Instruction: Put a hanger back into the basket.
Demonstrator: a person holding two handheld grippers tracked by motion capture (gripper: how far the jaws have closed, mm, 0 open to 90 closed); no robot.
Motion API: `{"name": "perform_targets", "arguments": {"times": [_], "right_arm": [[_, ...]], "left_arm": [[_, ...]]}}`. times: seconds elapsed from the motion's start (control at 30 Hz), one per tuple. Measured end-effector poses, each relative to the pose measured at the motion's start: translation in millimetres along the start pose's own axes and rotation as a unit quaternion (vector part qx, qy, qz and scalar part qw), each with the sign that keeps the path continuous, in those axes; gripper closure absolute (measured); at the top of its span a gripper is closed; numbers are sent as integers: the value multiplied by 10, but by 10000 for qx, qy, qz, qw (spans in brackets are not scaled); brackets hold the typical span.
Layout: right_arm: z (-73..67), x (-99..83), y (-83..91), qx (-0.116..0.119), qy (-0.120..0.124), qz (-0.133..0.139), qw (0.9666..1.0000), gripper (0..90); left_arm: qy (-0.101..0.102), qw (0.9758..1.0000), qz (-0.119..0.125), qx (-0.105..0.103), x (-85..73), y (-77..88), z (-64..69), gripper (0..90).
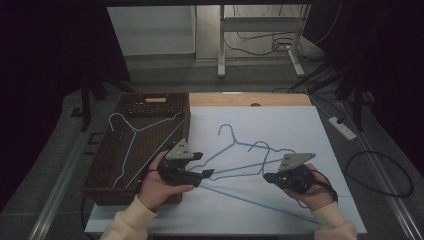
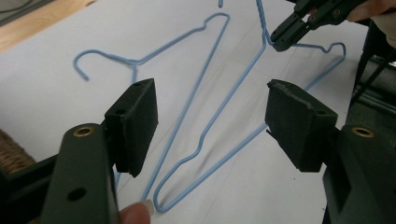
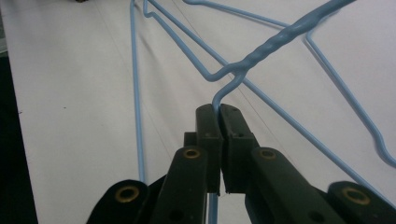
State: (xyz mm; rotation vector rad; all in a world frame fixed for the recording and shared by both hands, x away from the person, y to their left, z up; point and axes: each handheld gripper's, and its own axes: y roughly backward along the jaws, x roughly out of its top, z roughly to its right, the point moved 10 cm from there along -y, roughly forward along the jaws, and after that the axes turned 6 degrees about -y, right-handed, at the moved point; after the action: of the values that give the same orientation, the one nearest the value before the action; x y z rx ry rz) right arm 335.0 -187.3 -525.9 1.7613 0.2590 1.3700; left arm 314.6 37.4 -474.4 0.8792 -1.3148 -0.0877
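No readable text, label, brand, number or sign in any view. Claw bodies, blue wire hangers, wicker basket, white table cover: all plain, unmarked. Background too dark and small to make out any lettering.

Both forearms wear cream, soft-looking long sleeves (image 1: 131, 220). Each matte black two-jaw gripper, left (image 1: 206, 174) and right (image 1: 269, 177), carries a grey three-cornered plate (image 1: 179, 149) on top and brass-coloured eyelets (image 2: 83, 131) behind its blocky pads. A black cable (image 1: 327, 184) trails from the right one's rear, apparently looping.
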Motion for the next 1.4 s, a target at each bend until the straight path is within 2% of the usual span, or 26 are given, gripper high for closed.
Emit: {"name": "perform_targets", "arguments": {"times": [0.43, 1.03, 1.4], "right_arm": [[-110, 92, 98, 243, 131, 230, 9994, 880], [-202, 211, 258, 404, 277, 504, 9975, 880], [-293, 311, 335, 561, 363, 693, 9954, 880]], "left_arm": [[-90, 9997, -160, -140, 68, -153, 42, 341], [-179, 9992, -234, -282, 105, -258, 54, 341], [-343, 9981, -262, -436, 178, -343, 112, 345]]}}
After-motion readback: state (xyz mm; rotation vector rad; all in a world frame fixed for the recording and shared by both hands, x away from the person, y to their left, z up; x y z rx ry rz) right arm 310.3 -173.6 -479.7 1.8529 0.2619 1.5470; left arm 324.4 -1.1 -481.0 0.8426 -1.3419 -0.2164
